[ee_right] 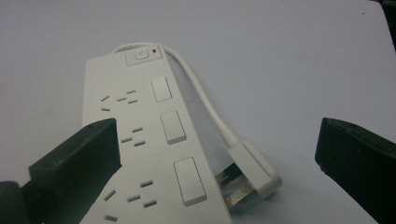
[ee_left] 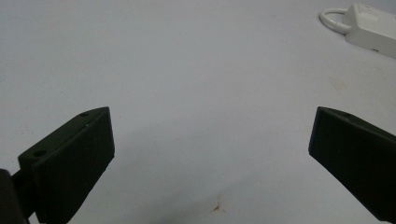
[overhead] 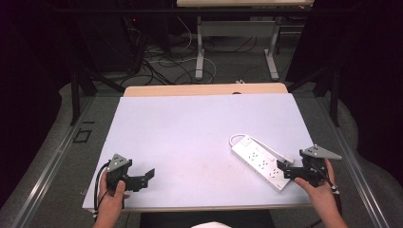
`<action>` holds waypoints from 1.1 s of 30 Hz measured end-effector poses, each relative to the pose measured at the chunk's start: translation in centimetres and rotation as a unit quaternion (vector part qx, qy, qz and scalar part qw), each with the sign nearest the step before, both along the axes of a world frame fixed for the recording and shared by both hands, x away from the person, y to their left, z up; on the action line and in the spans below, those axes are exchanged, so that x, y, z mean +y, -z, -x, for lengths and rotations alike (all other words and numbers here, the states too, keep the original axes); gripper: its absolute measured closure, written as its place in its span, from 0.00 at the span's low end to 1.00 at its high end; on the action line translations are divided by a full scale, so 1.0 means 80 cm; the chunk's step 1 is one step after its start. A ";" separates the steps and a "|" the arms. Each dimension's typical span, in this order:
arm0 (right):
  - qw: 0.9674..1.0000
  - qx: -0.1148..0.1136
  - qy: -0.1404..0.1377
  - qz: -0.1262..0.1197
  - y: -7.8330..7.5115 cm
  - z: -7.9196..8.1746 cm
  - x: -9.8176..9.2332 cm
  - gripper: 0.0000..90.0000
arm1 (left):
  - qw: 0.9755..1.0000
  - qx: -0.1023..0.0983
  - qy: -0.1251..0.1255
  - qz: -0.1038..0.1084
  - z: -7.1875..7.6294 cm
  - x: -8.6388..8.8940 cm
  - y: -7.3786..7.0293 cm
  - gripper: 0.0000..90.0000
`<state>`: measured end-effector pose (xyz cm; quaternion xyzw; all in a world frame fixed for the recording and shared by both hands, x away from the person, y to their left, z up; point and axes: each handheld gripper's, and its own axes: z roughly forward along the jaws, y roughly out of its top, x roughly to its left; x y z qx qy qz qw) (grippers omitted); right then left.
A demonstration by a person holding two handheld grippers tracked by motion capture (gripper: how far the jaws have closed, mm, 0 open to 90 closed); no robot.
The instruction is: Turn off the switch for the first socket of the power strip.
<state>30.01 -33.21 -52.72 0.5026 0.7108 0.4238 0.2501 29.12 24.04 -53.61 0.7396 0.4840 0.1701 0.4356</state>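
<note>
We hold the right tool [overhead: 291, 170] with its jaws wide apart at the near end of the white power strip [overhead: 259, 161], which lies flat on the counter [overhead: 190, 133] toward its right front corner, its cord looped back so the plug [ee_right: 254, 175] rests just beside it, probably lined up for a grasp. Our left tool [overhead: 142, 178] waits, also spread apart, over bare counter well apart from the strip; no containers are here.

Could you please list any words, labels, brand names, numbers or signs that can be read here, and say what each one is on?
No text can be read.
The white power strip carries a round mark on its switch button, too blurred to read, beside a small red light.
The plug and both grippers carry no visible markings.
</note>
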 end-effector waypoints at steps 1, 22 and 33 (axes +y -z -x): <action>1.000 -0.005 -0.001 0.007 0.001 -0.001 -0.002 0.00 | 1.000 0.001 0.001 0.000 0.000 0.000 0.000 0.00; 1.000 -0.001 0.013 -0.003 0.016 -0.001 -0.010 0.00 | 1.000 0.003 0.000 -0.004 0.000 0.000 -0.001 0.00; 1.000 0.008 0.008 -0.006 0.017 -0.001 -0.009 0.00 | 1.000 0.003 0.000 -0.005 -0.001 0.001 -0.001 0.00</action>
